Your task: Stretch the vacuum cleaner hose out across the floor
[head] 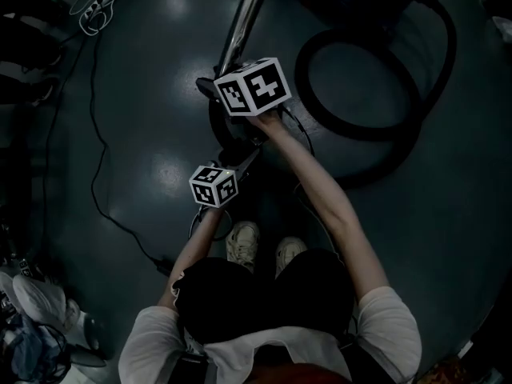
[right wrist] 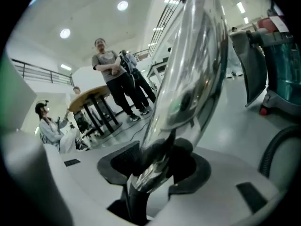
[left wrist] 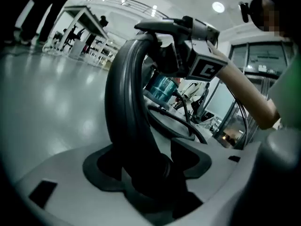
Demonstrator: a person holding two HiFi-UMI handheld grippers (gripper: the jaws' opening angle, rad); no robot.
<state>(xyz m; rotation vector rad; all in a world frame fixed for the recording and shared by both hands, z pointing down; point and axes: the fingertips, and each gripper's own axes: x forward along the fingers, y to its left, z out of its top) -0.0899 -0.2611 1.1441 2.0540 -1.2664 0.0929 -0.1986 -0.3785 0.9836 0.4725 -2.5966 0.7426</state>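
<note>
The black vacuum hose (head: pixel 356 133) lies in loops on the dark floor at the right. Its curved black handle end (left wrist: pixel 124 93) rises between the jaws of my left gripper (left wrist: pixel 146 166), filling the gap between the pads. In the head view my left gripper (head: pixel 242 157) sits below my right gripper (head: pixel 218 82). The chrome wand (head: pixel 248 14) runs up and away from there. My right gripper (right wrist: pixel 153 173) is shut on the chrome wand (right wrist: pixel 188 69). The teal vacuum cleaner body (right wrist: pixel 282 65) stands at the right.
A power strip (head: pixel 100 2) and its thin cable (head: pixel 92 134) lie on the floor at the left. The person's shoes (head: pixel 244 242) are right below the grippers. Two people (right wrist: pixel 110 74) stand by a round table (right wrist: pixel 91 95); another person (right wrist: pixel 47 126) sits nearby.
</note>
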